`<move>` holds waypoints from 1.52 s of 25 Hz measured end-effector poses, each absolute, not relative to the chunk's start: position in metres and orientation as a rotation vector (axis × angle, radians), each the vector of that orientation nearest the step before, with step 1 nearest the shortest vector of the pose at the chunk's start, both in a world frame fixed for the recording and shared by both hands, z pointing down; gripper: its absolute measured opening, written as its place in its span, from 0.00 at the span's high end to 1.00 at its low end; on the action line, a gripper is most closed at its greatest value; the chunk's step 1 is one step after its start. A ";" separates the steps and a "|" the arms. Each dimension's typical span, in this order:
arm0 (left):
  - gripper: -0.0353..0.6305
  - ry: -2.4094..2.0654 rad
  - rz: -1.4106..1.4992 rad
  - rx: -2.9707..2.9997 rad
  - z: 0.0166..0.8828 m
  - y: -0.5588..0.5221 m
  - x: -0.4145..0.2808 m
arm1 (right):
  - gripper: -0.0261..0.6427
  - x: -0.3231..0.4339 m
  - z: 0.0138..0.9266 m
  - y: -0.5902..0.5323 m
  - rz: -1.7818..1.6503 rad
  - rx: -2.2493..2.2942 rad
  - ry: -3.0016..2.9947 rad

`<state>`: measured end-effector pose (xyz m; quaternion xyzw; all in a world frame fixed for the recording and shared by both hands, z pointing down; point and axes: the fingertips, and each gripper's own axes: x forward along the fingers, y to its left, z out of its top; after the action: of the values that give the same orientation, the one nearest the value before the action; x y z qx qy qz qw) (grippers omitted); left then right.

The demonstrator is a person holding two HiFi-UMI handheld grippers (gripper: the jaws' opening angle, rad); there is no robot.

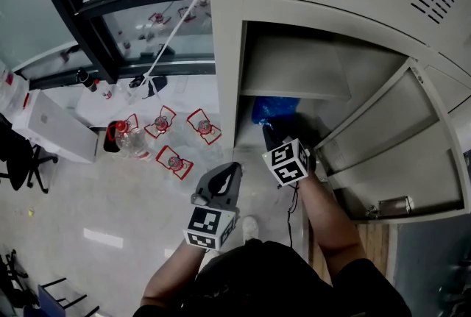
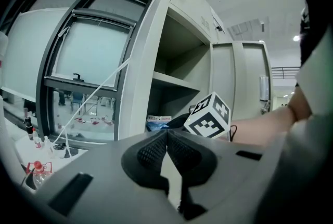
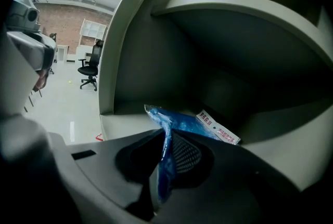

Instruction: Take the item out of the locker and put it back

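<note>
A blue plastic packet (image 3: 179, 121) with a white printed label lies on the floor of the open grey locker (image 1: 294, 73); in the head view the blue packet (image 1: 274, 109) shows below the inner shelf. My right gripper (image 3: 165, 147) reaches into that compartment, and its jaws are clamped on the packet's near edge, which is pinched flat between the pads. From above, the right gripper (image 1: 278, 140) shows mostly as its marker cube. My left gripper (image 2: 166, 141) hangs outside the locker, jaws together and holding nothing; in the head view, the left gripper (image 1: 223, 177) sits to the locker's left.
The locker door (image 1: 397, 139) stands swung open at the right. An inner shelf (image 1: 294, 69) roofs the compartment. Left of the locker is a dark-framed window (image 1: 110, 21). A white box (image 1: 55, 128) rests on the ledge below it. An office chair (image 3: 89, 67) stands behind.
</note>
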<state>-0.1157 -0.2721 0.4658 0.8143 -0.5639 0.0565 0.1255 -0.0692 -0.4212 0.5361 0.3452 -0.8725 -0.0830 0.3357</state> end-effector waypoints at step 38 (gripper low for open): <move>0.94 -1.412 0.170 2.552 0.447 -0.109 -0.158 | 0.92 -0.067 0.461 -0.183 0.052 1.281 -2.435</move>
<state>-0.1578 -0.1094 0.4465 0.8682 -0.4804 0.0580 0.1100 -0.0673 -0.1834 0.4608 0.4567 -0.8681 0.0184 0.1935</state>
